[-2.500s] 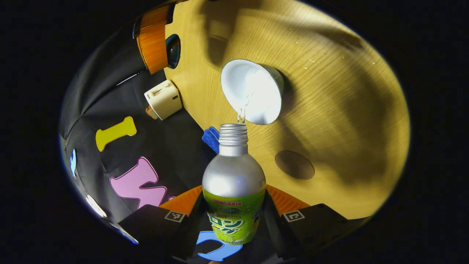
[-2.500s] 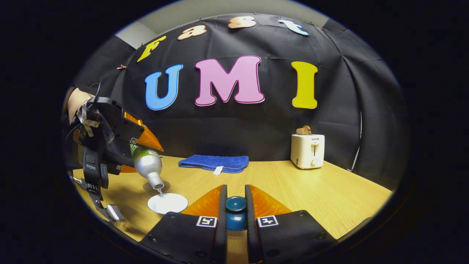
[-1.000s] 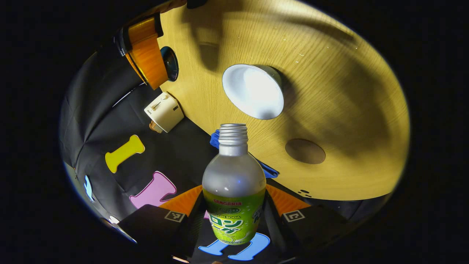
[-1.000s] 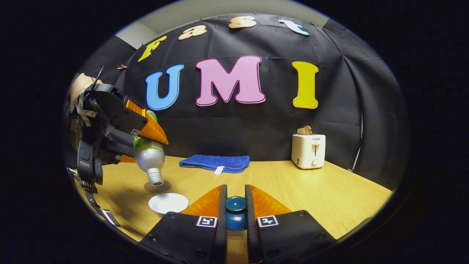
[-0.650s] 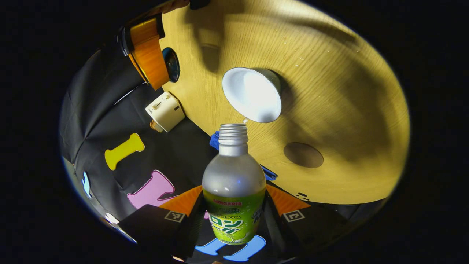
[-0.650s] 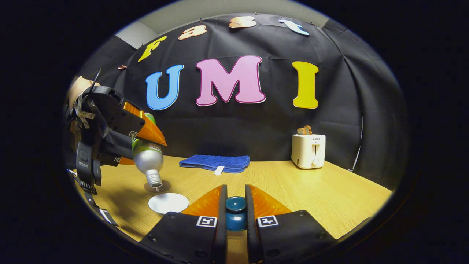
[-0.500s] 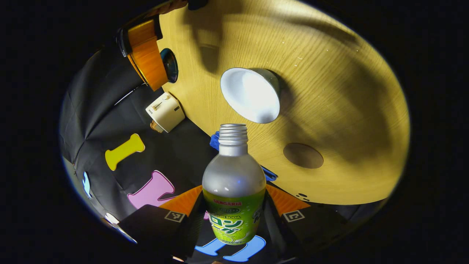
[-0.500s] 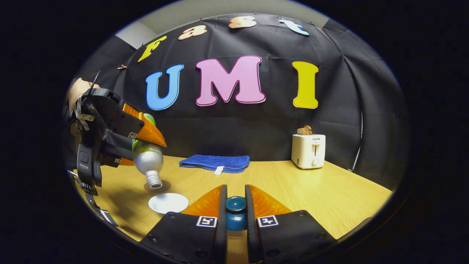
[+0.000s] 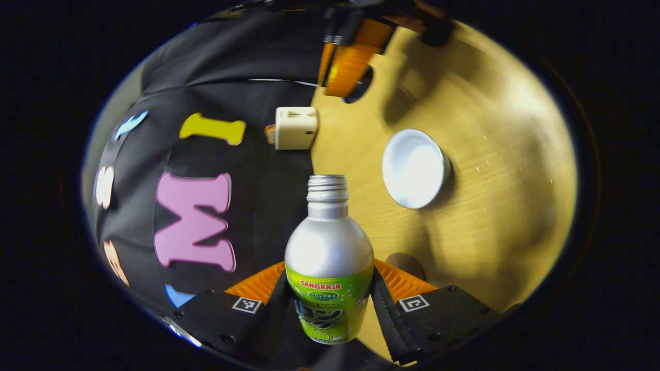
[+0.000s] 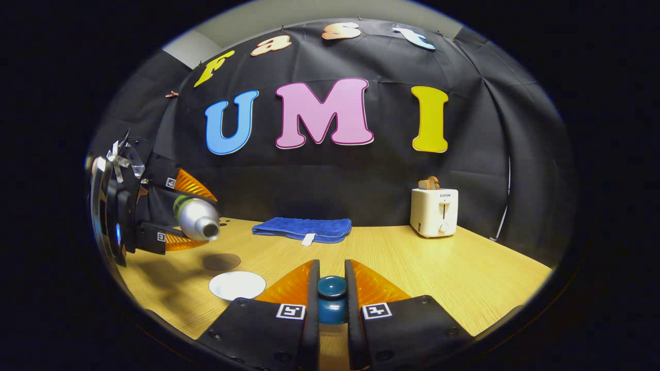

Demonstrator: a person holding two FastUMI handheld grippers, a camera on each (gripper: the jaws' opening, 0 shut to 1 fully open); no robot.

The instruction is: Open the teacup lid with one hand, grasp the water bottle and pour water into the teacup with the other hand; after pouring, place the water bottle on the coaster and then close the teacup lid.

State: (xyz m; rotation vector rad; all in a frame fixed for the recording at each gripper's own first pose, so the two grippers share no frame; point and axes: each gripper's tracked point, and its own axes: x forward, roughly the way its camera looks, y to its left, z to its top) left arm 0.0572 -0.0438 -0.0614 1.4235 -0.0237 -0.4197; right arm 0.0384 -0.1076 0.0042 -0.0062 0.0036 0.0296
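My left gripper is shut on the silver bottle with a green label; its mouth is uncapped. In the right gripper view that bottle lies about level in the left gripper, above the table's left side. The white teacup stands open, right of the bottle's mouth; it appears as a white disc below the bottle. The round brown coaster lies just behind the cup, partly hidden in the left gripper view. My right gripper is shut on the dark teal lid, held off the cup.
A folded blue cloth lies at the back of the wooden table. A cream toaster stands at the back right. The right gripper with the lid hangs beyond the cup in the left gripper view.
The bottle has swung up from its mouth-down tilt over the cup to about level, away from the cup. No water falls now. The right gripper with the lid has not moved.
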